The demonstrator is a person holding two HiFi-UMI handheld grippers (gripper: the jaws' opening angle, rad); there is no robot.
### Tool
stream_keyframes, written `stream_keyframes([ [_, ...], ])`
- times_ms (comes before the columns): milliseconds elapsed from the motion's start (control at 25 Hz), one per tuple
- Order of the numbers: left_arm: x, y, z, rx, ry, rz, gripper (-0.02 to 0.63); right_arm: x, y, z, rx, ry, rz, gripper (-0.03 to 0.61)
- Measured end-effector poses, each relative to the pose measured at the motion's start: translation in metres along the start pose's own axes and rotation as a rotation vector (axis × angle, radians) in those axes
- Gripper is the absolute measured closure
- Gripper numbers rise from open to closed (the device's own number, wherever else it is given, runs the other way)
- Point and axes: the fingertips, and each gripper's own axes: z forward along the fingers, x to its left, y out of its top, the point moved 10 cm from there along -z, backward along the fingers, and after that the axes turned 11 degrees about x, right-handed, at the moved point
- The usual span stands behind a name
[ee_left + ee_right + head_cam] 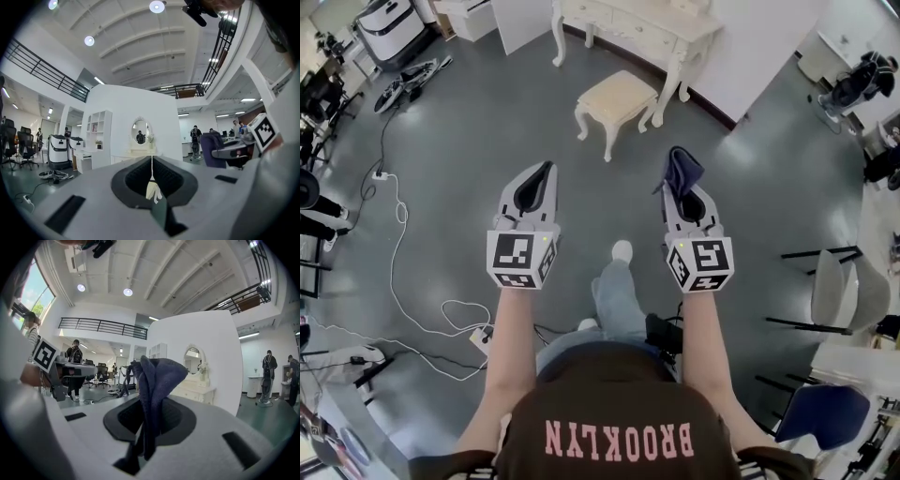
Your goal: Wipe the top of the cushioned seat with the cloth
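Protruding cloth [157, 376] in right gripper [150, 423]

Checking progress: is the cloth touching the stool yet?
No, the cloth is pinched in the right tongs, held in the air well short of the stool.
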Motion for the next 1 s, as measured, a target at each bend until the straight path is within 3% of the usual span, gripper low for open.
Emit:
stream_keyframes([
  [680, 0.017, 0.045, 0.245, 0.042, 0.038, -0.027, 0.607, -0.177, 0.037, 0.187, 0.041, 0.064, 0.023, 0.541],
  [1000, 0.027, 0.045, 0.304, 0.072, 0.084, -0.063, 0.607, -0.223, 0.038, 0.244, 0.069, 0.100, 0.021, 0.540],
])
